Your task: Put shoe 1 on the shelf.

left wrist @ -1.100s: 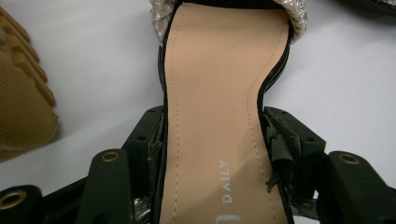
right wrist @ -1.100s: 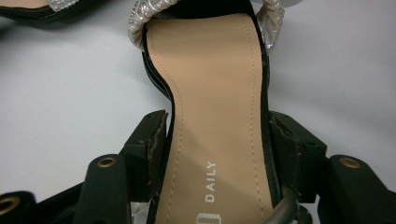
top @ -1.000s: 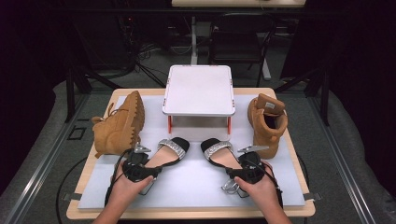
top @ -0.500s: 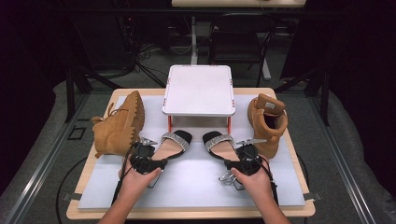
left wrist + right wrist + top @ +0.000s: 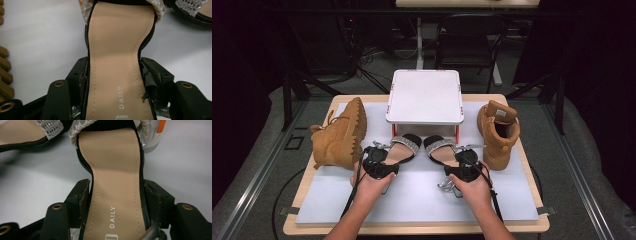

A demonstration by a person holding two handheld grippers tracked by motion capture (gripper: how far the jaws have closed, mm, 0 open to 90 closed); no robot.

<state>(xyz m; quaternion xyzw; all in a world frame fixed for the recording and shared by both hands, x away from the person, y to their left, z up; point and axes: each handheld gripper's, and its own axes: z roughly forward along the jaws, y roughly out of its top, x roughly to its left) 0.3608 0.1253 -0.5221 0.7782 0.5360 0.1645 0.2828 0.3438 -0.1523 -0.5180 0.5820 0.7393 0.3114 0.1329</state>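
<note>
Left gripper point(image 5: 379, 167): squeezing the left sandal point(image 5: 399, 149) at its heel end.
Right gripper point(image 5: 465, 169): squeezing the right sandal point(image 5: 439, 148) the same way.
Sandal toes: tucked under the white stand point(image 5: 424, 97).

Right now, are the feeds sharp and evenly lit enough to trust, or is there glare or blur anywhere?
High view: table evenly lit, surroundings dark, slightly soft. Left gripper view: insole sharp, no glare. Right gripper view: insole sharp, strap at top slightly washed out.
</note>
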